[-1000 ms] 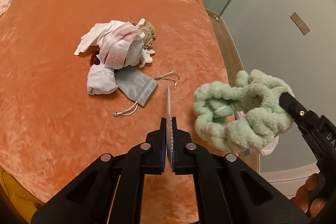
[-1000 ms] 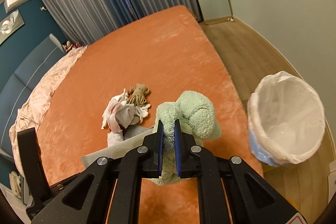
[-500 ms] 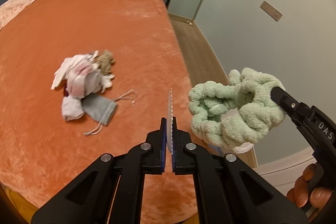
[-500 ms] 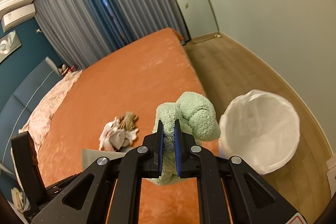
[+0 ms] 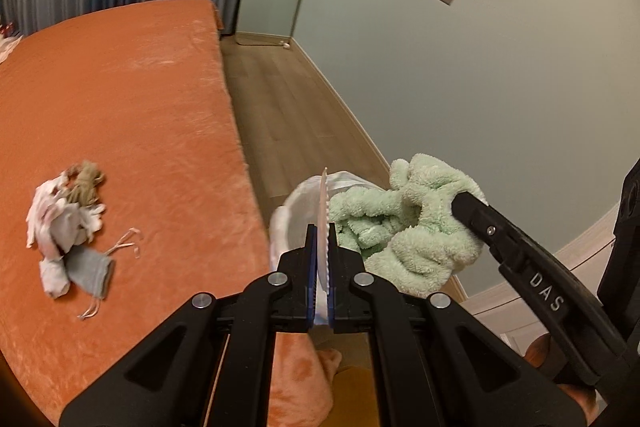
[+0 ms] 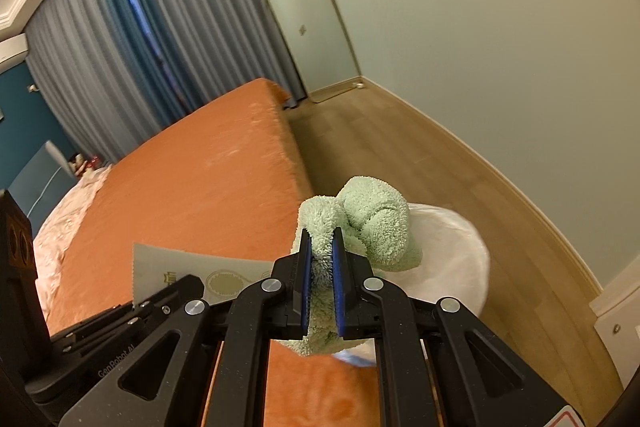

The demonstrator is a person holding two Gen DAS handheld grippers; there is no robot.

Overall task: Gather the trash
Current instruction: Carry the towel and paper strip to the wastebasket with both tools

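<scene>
From the left wrist, the left gripper [image 5: 320, 263] is clamped on a thin serrated-edged packet [image 5: 323, 223], seen edge-on, above the white-lined bin [image 5: 296, 215] beside the orange bed [image 5: 120, 115]. From the right wrist, the right gripper [image 6: 320, 279] pinches a green fluffy cloth [image 6: 360, 223], apparently over the bin [image 6: 452, 259].

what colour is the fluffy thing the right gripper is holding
Pale mint green; the fluffy scrunchie shows best in the right wrist view.

Left tool [image 5: 319, 263] clamped shut, right tool [image 6: 320, 279] clamped, both angled downward
</scene>
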